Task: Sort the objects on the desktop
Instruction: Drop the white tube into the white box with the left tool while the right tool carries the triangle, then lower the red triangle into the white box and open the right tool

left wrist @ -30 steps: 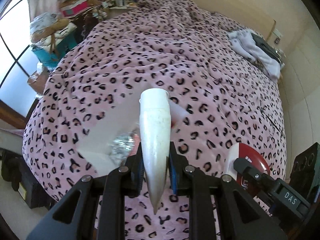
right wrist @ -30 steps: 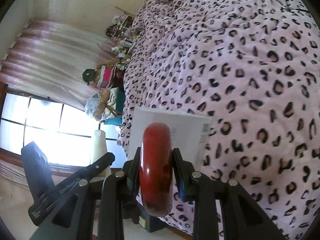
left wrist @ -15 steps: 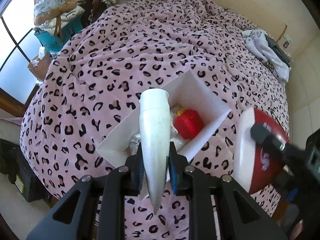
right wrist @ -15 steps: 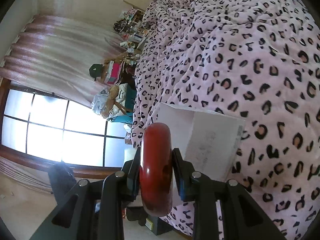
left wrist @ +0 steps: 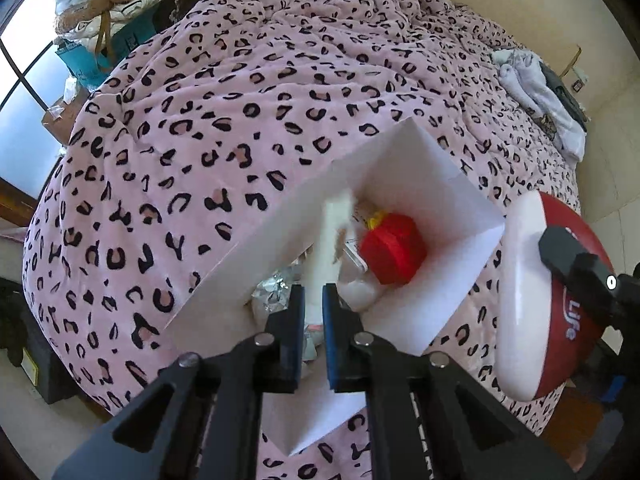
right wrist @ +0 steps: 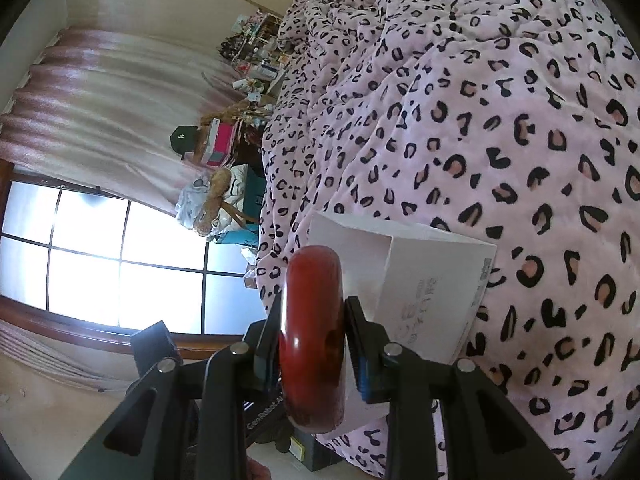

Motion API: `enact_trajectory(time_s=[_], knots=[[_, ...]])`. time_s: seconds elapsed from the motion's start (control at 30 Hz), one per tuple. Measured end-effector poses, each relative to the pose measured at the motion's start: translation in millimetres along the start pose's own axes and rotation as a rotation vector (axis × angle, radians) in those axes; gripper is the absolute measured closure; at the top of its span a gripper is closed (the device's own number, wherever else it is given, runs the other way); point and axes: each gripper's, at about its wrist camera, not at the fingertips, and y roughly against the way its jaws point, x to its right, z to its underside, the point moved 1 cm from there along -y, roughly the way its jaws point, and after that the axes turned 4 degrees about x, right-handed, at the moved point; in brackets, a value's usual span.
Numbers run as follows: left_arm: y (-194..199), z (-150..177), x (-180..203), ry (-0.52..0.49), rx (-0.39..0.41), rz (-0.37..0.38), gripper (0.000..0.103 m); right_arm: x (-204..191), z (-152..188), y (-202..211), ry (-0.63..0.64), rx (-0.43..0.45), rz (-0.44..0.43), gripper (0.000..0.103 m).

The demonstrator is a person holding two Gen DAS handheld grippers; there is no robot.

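The open white box (left wrist: 420, 184) lies on the bed's pink leopard-print blanket (left wrist: 240, 100) and serves as the landmark. Inside it sit a red block-shaped toy (left wrist: 394, 250) with a yellow bit at its far edge, crumpled silver foil (left wrist: 276, 290) at the near corner, and something pale and rounded beside the toy that is hard to identify. A blurred white tube (left wrist: 330, 236) stands in the box, straight ahead of the left hand-held gripper (left wrist: 311, 320), whose fingers are pressed nearly together; whether they touch the tube cannot be told. Just right of the box, the right hand-held gripper (right wrist: 312, 344) pinches a red-and-white bowl (left wrist: 552, 300) on edge, printed with "Life". From the right wrist view the box's outer wall (right wrist: 432, 280) shows faint printing, and its inside is hidden. Beyond the box, the blanket runs to a heap of white clothes (left wrist: 536, 92) by the wall. Left of the box, off the bed, are a window (right wrist: 100, 256), pink curtains (right wrist: 100, 88) and cluttered piles of bags and boxes (left wrist: 100, 28).
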Motion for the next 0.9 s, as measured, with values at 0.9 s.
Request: enact_trajectory(time_s=[0.9], knots=[[49.9,24.6,-56.0,0.083,0.036,-0.033,0.079,-28.4,16.4,-58.7,0.102,-0.088,0.038,0.074]])
